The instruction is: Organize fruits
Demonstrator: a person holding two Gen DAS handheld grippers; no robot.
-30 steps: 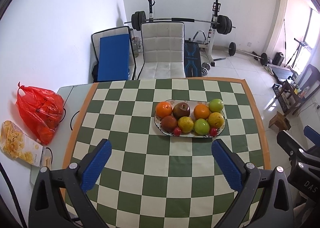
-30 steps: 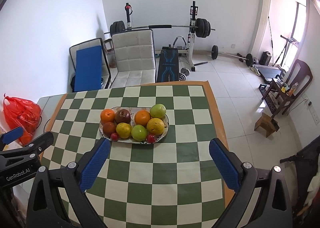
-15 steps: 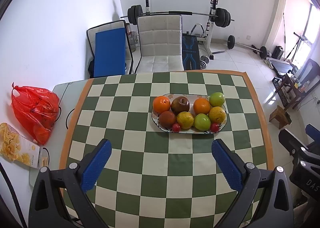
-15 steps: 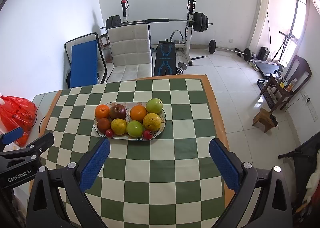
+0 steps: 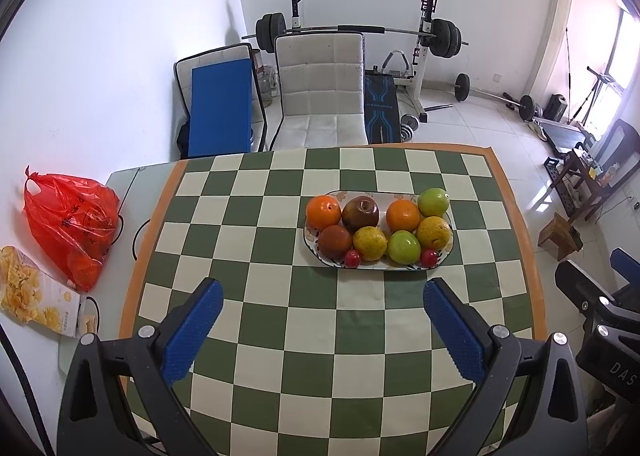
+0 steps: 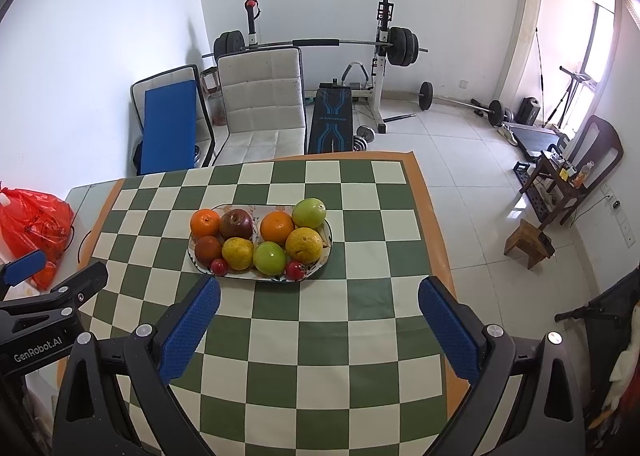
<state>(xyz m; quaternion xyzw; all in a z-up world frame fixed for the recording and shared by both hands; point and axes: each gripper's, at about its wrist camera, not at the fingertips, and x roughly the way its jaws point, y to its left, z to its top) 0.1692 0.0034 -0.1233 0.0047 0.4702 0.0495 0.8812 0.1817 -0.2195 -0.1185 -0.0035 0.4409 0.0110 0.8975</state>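
An oval patterned plate sits on the green-and-cream checked table. It holds several fruits in two rows: two oranges, a dark red apple, green apples, yellow citrus and two small red fruits. My left gripper hangs open above the near table, well short of the plate. My right gripper is open too, at a similar height, empty.
A red plastic bag with fruit and a snack box lie on the white side surface at left. A white chair, a blue-padded chair and a weight bench stand behind the table. A wooden stool stands right.
Both grippers have risen and drawn back a little, so the plate and table sit slightly lower in view. The fruits have not moved. Both stay open.
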